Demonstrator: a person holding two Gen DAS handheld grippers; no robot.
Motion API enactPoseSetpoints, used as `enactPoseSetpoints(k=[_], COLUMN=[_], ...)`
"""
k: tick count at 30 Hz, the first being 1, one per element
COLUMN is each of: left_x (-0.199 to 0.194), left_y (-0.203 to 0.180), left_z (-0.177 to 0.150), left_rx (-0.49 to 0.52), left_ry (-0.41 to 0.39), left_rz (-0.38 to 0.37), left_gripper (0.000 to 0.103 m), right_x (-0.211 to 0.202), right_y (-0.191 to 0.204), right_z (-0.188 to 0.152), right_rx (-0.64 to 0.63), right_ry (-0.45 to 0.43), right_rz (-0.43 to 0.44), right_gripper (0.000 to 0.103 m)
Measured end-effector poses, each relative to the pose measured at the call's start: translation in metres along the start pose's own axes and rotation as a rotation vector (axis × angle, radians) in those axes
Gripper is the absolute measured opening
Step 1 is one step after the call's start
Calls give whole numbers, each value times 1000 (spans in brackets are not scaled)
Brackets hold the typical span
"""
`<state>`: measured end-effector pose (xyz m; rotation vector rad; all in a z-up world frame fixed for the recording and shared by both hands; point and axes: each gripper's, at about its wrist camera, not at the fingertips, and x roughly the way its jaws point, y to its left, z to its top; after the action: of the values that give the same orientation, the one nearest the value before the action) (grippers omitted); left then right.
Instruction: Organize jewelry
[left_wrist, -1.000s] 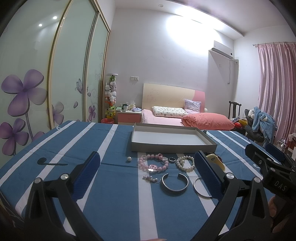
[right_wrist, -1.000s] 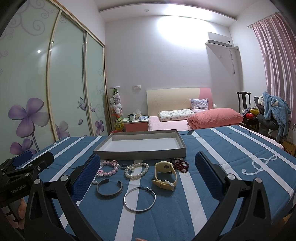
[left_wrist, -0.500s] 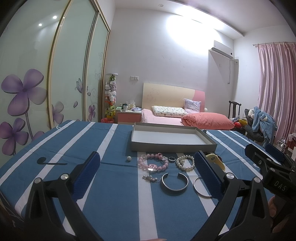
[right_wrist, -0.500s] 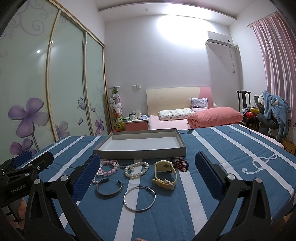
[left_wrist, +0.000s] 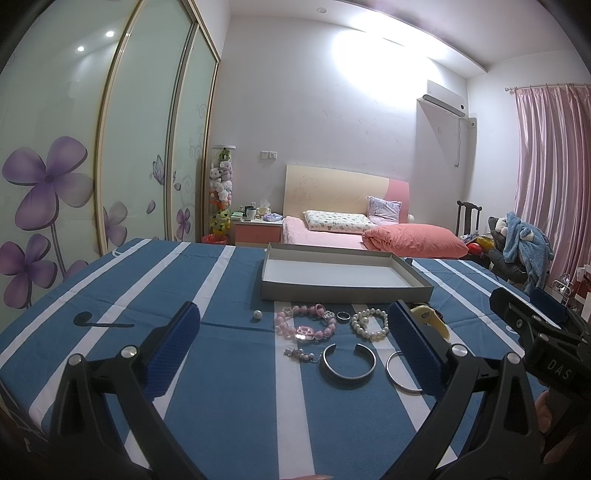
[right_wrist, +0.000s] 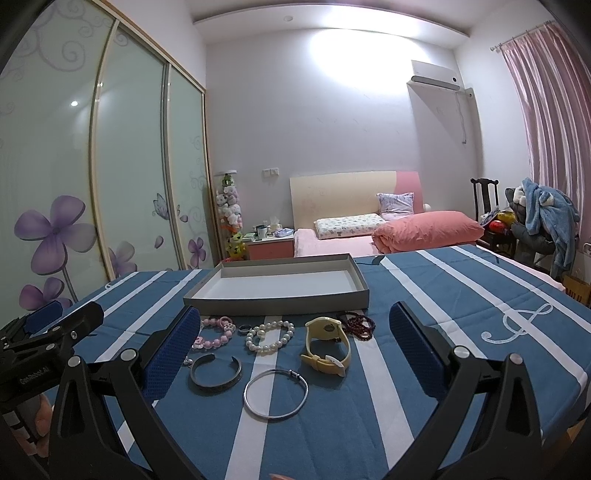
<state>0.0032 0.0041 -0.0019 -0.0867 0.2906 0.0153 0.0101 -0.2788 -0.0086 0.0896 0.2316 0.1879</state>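
The grey tray (right_wrist: 277, 297) stands on the blue striped cloth (right_wrist: 443, 295) and nothing lies inside it. All the jewelry is on the cloth, on the near side of the tray.

Just before the tray's front wall there is a row: a loose pearl (left_wrist: 257, 314) off the tray's left corner, then the pink bead bracelet (left_wrist: 304, 325), the small ring (left_wrist: 343, 315), the white pearl bracelet (right_wrist: 269, 336), the yellow watch (right_wrist: 327, 345) and the dark red bead bracelet (right_wrist: 358, 325) near the tray's right corner. Further from the tray, toward the person, lie a small charm piece (left_wrist: 301, 354), the dark open cuff (right_wrist: 216, 373) and the thin silver bangle (right_wrist: 275, 393). The bangle is the farthest from the tray.

The left gripper (left_wrist: 293, 347) hangs above the cloth with its blue pads wide apart, and nothing is between them; it looks at the pink beads and the cuff. The right gripper (right_wrist: 291, 349) is also spread wide and grasps nothing; the pearls, the watch and the bangle lie in the space before its fingers. Neither gripper touches any piece. A bit of a hand (right_wrist: 42, 417) shows behind the left gripper in the right wrist view.
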Motion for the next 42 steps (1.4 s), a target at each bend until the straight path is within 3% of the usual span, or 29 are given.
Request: enactPoseSetpoints(k=[21, 24, 28, 35, 42], left_x=[0, 3, 13, 29, 52], left_y=[3, 0, 0, 5, 11], left_z=[0, -11, -16, -20, -22], left_rx=[0, -2, -3, -4, -5], left_ry=[4, 17, 61, 132, 225], left_rz=[1, 5, 13, 32, 28], left_gripper=[99, 99, 99, 99, 99], right_x=[4, 9, 27, 72, 88], right_y=[1, 2, 5, 3, 10], right_z=[-1, -9, -17, -46, -58], right_rx=[3, 1, -23, -5, -53], right_ry=[8, 33, 141, 459, 584], right_rz=[1, 12, 30, 71, 35], right_gripper=[101, 101, 101, 101, 99])
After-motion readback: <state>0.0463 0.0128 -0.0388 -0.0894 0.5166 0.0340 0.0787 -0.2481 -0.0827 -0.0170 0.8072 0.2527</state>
